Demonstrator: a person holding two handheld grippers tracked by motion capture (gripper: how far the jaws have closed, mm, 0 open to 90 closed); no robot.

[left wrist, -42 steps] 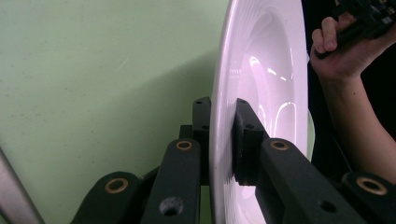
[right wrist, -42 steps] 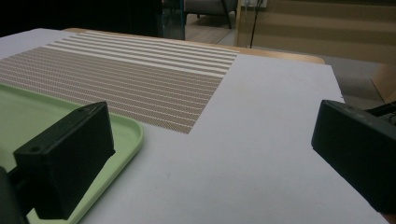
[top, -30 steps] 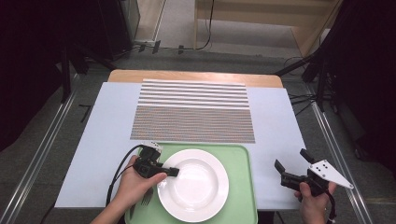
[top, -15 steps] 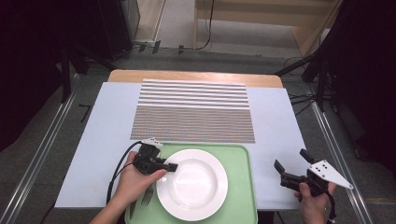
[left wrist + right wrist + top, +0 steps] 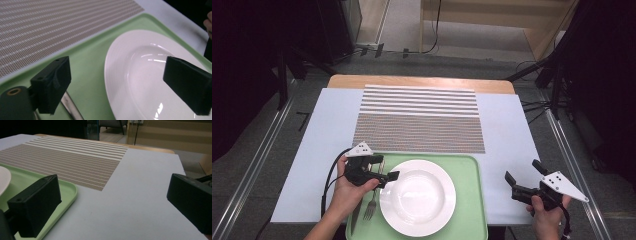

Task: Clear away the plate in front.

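Your left gripper sits at the left rim of the white plate, jaws spread wide. In the left gripper view one jaw hangs over the green tray outside the rim and the other over the plate's bowl, so the rim lies between them. That looks like a setup for pinching the plate by its edge, though the jaws have not closed on it; whether either pad touches the china I cannot tell.

The plate rests in the tray at the near edge of the table, on the pale sheet, just below the striped placemat. A fork lies on the tray to the plate's left, under your left hand, with what may be a knife beside it, so keep the outer jaw clear of the cutlery as you close.

Your right gripper is held well apart, off the tray's right side above the sheet, jaws spread and pinching nothing, likely parked out of the way.
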